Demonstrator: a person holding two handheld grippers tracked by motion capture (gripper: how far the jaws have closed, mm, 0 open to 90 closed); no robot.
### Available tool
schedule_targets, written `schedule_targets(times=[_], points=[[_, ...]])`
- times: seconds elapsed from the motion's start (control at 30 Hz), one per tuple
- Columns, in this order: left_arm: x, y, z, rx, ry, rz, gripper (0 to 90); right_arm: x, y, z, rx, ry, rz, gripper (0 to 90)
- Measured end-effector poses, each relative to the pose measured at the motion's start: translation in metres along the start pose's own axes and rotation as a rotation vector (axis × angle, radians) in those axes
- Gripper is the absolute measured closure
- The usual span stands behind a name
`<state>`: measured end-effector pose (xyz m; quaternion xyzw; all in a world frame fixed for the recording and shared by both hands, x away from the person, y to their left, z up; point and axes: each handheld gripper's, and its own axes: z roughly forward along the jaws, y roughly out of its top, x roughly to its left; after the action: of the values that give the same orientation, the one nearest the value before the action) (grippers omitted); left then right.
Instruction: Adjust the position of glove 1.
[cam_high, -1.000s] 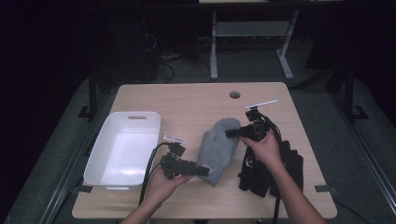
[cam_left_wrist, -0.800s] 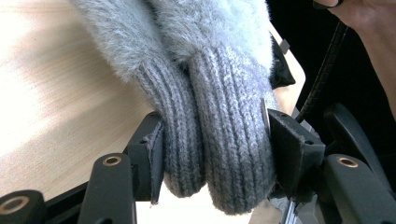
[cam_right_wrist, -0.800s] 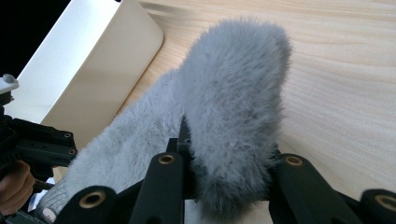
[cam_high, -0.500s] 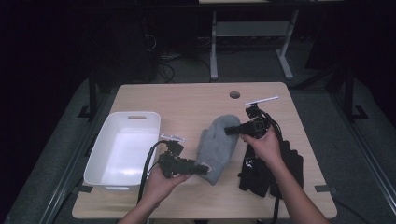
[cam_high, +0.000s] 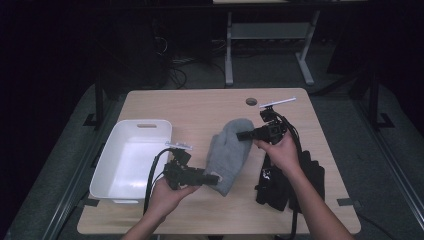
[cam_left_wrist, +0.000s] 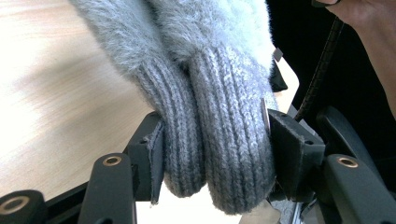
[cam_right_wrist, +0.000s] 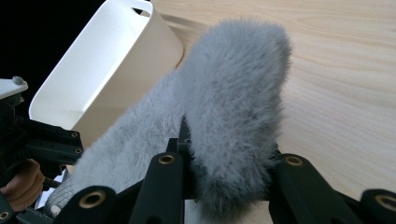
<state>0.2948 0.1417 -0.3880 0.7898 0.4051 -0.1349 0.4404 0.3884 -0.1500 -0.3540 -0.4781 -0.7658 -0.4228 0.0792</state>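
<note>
mittens (cam_high: 227, 152) stretched over worktop (cam_high: 200, 107), long axis running between hands | left gripper (cam_high: 214, 179) clamps ribbed cuffs | right gripper (cam_high: 241, 135) pinches fuzzy tips | white bin (cam_high: 116, 172) lies beside left hand

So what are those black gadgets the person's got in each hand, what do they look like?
Each is a black hand-held gripper with two flat-padded jaws on linked bars with brass-coloured rivets. The left hand-held gripper and the right hand-held gripper each carry a pale plate on top and trail a black cable. The person's forearms are bare, with no sleeves in sight.
</note>
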Motion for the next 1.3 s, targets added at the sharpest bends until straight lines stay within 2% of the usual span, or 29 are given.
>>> schedule_targets(times=[0.47, 0.97, 1.07, 1.3], points=[[-0.001, 0.001, -0.02, -0.019, 0.019, 0.016, 42.8, 0.015, 0.014, 0.004, -0.001, 0.025, -0.014, 72.2], [0.0, -0.002, -0.041, -0.052, 0.029, 0.001, 42.8, 0.032, 0.028, 0.012, 0.01, 0.044, -0.036, 72.2], [0.002, -0.001, -0.046, -0.055, 0.033, 0.007, 42.7, 0.035, 0.032, 0.014, 0.011, 0.048, -0.051, 72.1], [0.003, -0.003, -0.056, -0.075, 0.041, 0.012, 42.7, 0.044, 0.041, 0.017, 0.017, 0.057, -0.051, 72.1]])
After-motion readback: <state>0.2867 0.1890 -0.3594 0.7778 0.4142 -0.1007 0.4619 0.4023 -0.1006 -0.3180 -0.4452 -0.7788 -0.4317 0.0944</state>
